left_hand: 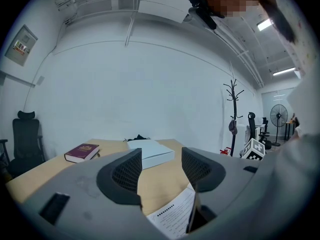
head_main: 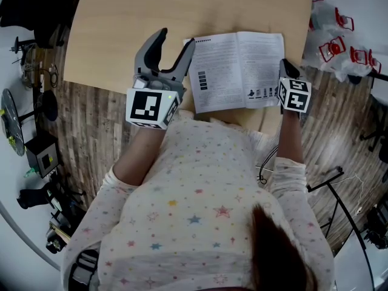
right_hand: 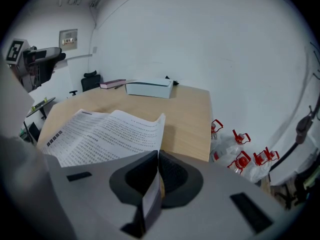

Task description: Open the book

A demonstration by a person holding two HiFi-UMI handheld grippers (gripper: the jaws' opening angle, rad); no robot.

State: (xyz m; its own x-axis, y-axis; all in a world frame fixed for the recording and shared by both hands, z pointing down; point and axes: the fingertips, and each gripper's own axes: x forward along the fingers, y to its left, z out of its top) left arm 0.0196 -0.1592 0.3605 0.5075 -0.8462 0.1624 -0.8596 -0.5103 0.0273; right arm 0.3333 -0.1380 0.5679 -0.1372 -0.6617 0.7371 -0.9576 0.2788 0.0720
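The book, a thin white booklet (head_main: pixel 239 70), lies open and flat on the wooden table (head_main: pixel 151 17) near its front edge. My right gripper (head_main: pixel 286 65) sits at the booklet's right edge, shut on the edge of the right page; in the right gripper view that sheet shows pinched between the jaws of the right gripper (right_hand: pixel 157 176), with the printed pages (right_hand: pixel 105 134) spread to the left. My left gripper (head_main: pixel 176 41) is raised just left of the booklet, open and holding nothing. Under the open jaws of the left gripper (left_hand: pixel 161 170), a corner of the booklet (left_hand: pixel 172 216) shows.
A white box (left_hand: pixel 150 151) and a maroon book (left_hand: pixel 81 152) lie at the far end of the table. Clear bags with red parts (head_main: pixel 339 41) lie on the floor right of the table. A fan (head_main: pixel 9 123) and other gear stand on the left.
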